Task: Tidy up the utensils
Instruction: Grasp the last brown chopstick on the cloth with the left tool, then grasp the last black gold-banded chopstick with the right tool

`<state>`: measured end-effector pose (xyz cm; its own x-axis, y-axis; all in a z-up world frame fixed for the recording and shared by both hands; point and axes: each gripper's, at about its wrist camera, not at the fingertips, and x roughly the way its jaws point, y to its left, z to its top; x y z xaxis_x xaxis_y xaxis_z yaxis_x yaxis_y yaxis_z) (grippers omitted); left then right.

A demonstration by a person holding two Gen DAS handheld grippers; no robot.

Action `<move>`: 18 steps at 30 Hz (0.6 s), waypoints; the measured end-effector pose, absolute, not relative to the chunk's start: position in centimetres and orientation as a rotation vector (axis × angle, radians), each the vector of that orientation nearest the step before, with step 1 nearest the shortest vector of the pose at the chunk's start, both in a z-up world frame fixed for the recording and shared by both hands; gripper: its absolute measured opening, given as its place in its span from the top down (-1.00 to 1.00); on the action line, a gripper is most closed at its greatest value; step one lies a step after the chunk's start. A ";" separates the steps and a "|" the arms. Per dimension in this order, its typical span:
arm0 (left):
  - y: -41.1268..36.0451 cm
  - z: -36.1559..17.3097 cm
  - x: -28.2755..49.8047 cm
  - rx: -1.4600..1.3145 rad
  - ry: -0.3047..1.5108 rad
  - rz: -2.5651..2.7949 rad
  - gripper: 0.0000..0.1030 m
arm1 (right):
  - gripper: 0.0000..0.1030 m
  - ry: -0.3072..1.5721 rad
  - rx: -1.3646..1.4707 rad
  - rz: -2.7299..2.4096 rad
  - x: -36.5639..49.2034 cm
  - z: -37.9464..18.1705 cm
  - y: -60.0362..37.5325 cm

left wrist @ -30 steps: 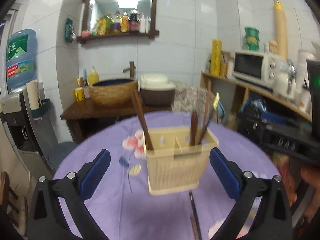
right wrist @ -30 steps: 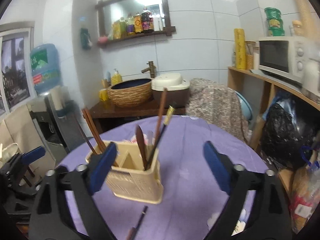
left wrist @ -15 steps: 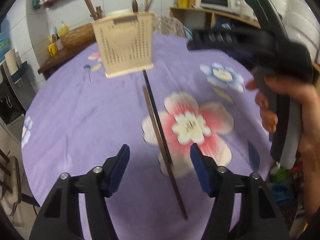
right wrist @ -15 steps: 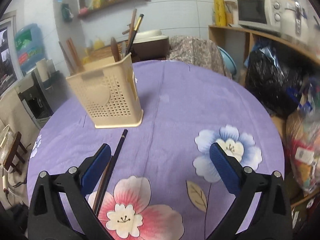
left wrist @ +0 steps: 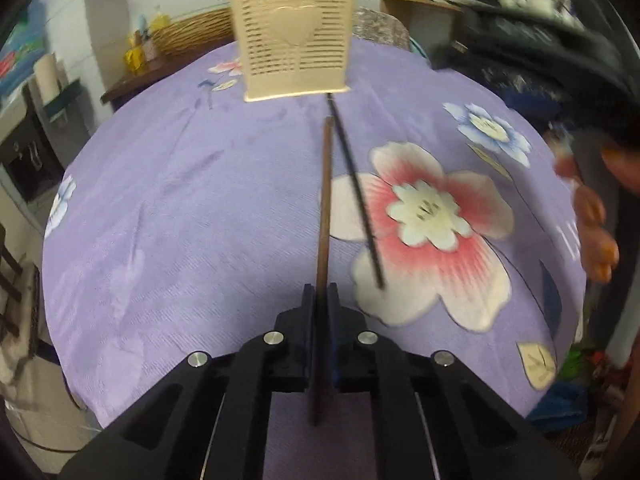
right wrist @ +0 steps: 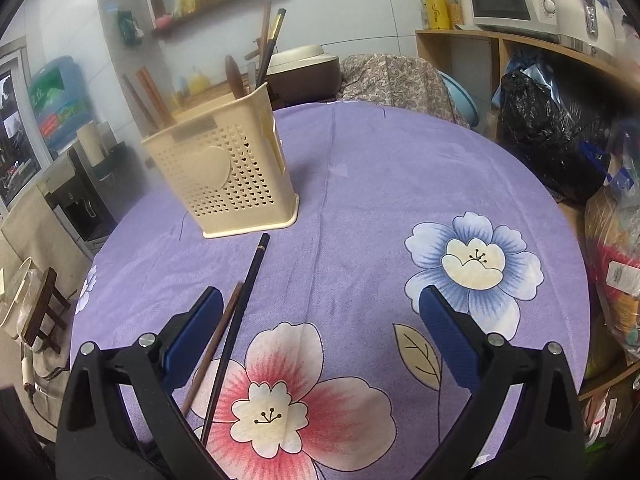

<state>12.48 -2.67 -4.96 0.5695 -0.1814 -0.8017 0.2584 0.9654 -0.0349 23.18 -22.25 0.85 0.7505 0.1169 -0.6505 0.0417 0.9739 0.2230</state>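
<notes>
On the round table, covered with a purple flowered cloth [right wrist: 360,184], a cream plastic utensil holder [right wrist: 224,184] stands upright on the far side, and some utensils stand in it already: brown chopsticks [right wrist: 150,94] in its left part, and a dark spoon handle with more sticks [right wrist: 268,46] in its right part (which compartment exactly I cannot tell). Two loose chopsticks are in front of the holder. The brown chopstick [left wrist: 325,200] is between the blue pads of the left gripper [left wrist: 320,294]; its jaws have just been closing and now they are pressed together on the near part of this stick, with a short end of the stick coming out behind the pads toward the camera. The far tip of the stick points toward the holder but does not reach it. The black chopstick [left wrist: 354,184] lies on the cloth just beside the brown one, on its right side, its far end almost at the base of the holder and its near end on the big pink flower [left wrist: 428,236]. The right gripper [right wrist: 320,308] hangs above the cloth with its jaws wide apart and nothing between them; in its own view both chopsticks pass close by its left pad [right wrist: 196,332]. At the right edge of the left wrist view the person's hand [left wrist: 592,208] holding the other tool is seen, blurred.
</notes>
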 end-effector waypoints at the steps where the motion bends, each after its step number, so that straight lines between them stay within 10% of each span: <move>1: -2.0 -4.9 13.1 0.069 0.931 -0.242 0.85 | -0.87 0.731 0.228 0.044 23.4 0.7 -22.0; 11: 3.1 -5.1 17.3 -0.078 0.960 -0.149 0.85 | -0.29 0.852 0.213 0.109 27.4 -1.7 -18.2; 13: 3.0 -4.8 17.2 -0.074 0.949 -0.160 0.70 | -0.20 0.871 0.191 0.112 28.4 -2.1 -16.7; 15: 2.7 -4.1 17.3 -0.054 0.911 -0.169 0.04 | -0.09 0.885 0.174 0.112 29.5 -2.5 -15.7; 18: 2.8 -3.1 18.6 -0.027 0.856 -0.166 -0.05 | 0.02 0.915 0.151 0.104 31.0 -3.3 -14.4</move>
